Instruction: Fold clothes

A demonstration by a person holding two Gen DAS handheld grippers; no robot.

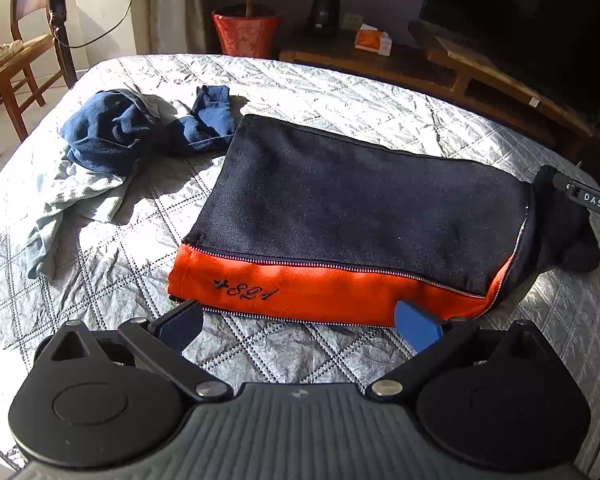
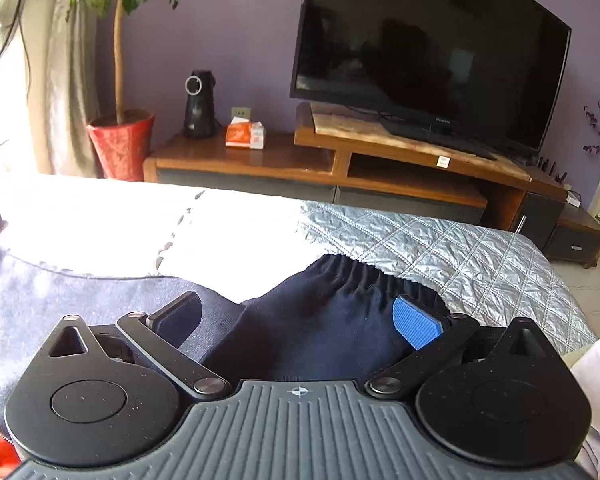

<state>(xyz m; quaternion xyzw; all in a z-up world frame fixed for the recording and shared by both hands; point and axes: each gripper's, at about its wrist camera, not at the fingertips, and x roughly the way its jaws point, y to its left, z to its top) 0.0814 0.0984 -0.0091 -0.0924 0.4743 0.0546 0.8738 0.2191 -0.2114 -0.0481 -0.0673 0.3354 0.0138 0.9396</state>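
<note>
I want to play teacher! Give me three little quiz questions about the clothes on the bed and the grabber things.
1. True or false: the left gripper is shut on the navy and orange garment.
2. Which lies crumpled at the far left of the quilted bedcover? A) a blue garment B) a yellow towel C) a red sock
3. Fill in: the right gripper is open over the garment's elastic ____.

Key: 1 false, its fingers are open and hold nothing. 2 A. 3 waistband.
</note>
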